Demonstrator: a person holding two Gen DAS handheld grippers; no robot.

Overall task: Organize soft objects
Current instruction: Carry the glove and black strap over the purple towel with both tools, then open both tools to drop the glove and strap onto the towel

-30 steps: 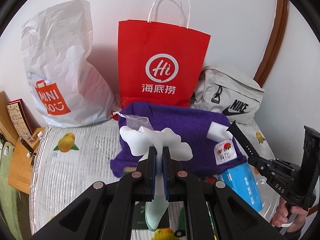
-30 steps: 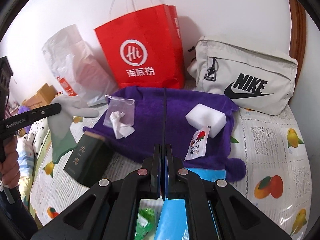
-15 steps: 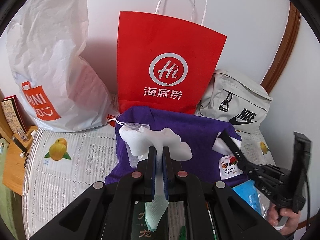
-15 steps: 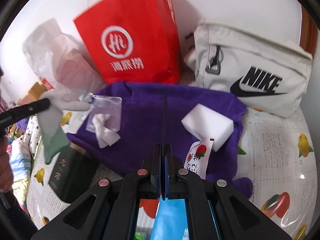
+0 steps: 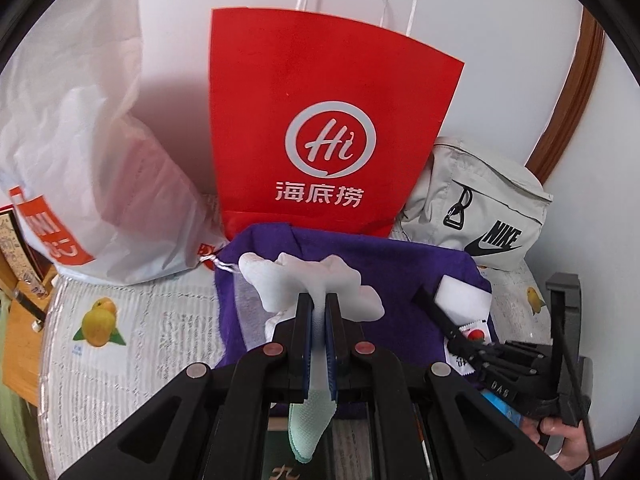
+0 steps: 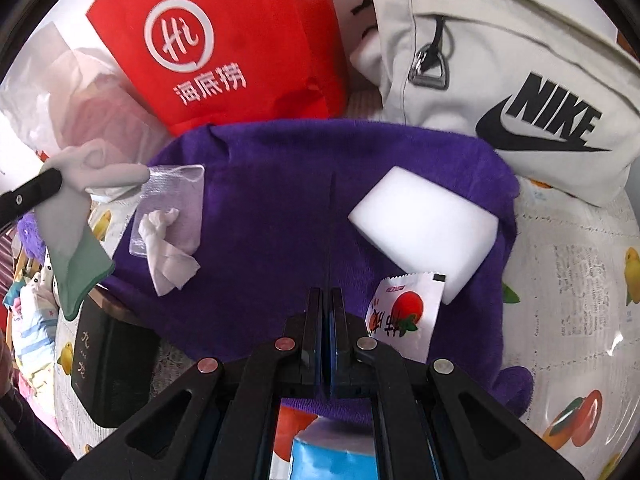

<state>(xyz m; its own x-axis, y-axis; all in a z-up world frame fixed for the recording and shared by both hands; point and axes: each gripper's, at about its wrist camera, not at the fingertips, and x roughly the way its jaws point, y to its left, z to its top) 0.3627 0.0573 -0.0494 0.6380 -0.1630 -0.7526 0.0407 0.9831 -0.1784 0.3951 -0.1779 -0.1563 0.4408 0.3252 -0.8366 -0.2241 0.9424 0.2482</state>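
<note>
My left gripper (image 5: 319, 300) is shut on a white glove with a green cuff (image 5: 308, 280), held above the near edge of a purple towel (image 5: 400, 264). The glove also shows at the left of the right wrist view (image 6: 76, 216). My right gripper (image 6: 328, 294) is shut and empty, low over the purple towel (image 6: 280, 200). On the towel lie a white sponge block (image 6: 428, 232), a small sachet with a tomato picture (image 6: 404, 316), a crumpled white tissue (image 6: 168, 256) and a clear mesh pouch (image 6: 172, 196).
A red paper bag (image 5: 320, 120) stands behind the towel, a white plastic bag (image 5: 80, 152) to its left, a beige Nike bag (image 6: 500, 60) to its right. A dark green box (image 6: 108, 364) and a blue packet (image 6: 328, 456) lie near the front.
Both grippers have moved forward toward the bags. The right gripper has come down low over the towel. The left still holds the glove.
</note>
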